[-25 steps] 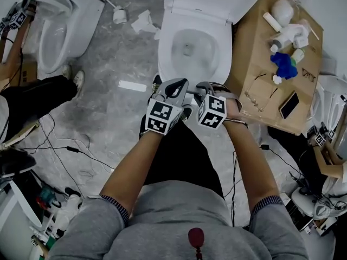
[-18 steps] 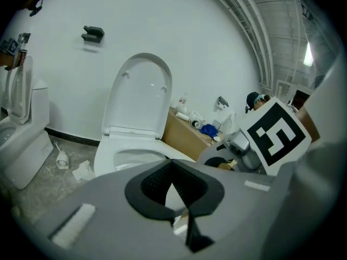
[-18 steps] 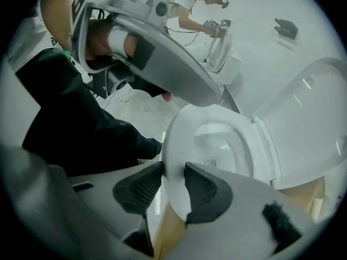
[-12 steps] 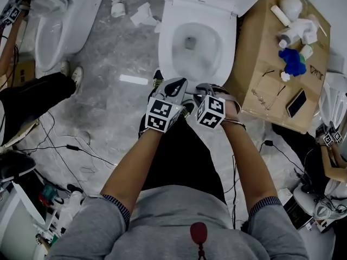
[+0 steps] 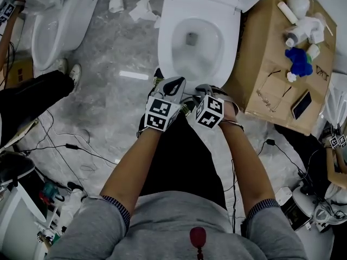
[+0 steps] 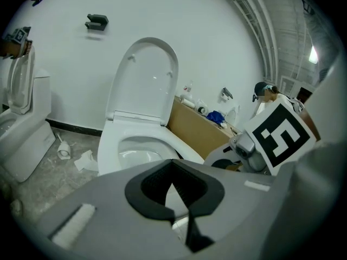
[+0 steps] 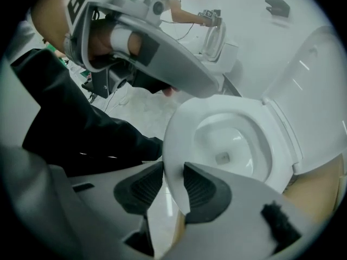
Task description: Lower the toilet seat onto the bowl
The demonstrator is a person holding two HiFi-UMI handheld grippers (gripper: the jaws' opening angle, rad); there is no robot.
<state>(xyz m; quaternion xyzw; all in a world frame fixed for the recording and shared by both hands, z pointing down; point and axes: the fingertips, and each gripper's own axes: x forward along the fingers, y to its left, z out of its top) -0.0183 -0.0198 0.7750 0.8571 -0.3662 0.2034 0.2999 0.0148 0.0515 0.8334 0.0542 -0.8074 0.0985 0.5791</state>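
Note:
The white toilet [image 5: 169,64] stands straight ahead, its lid [image 6: 143,80] upright against the wall. The seat ring [image 5: 172,28] lies low over the bowl. My right gripper [image 5: 203,89] is at the bowl's front. In the right gripper view its jaws [image 7: 173,169] have just been closing, and the seat's front rim [image 7: 176,145] is pinched between the pads. My left gripper [image 5: 172,85] hovers beside it, a little left of the rim. Its pads [image 6: 172,162] meet at the tips with nothing held.
A cardboard box [image 5: 271,75] with bottles, a blue cloth, glasses and a phone stands right of the toilet. A second toilet [image 5: 49,31] and another person's leg [image 5: 32,93] are at the left. Cables [image 5: 70,148] and paper scraps [image 5: 142,8] lie on the grey floor.
Both grippers have sunk a little toward the bowl's front, keeping side by side. The head view has shifted, so the toilet and the box sit slightly higher in the picture.

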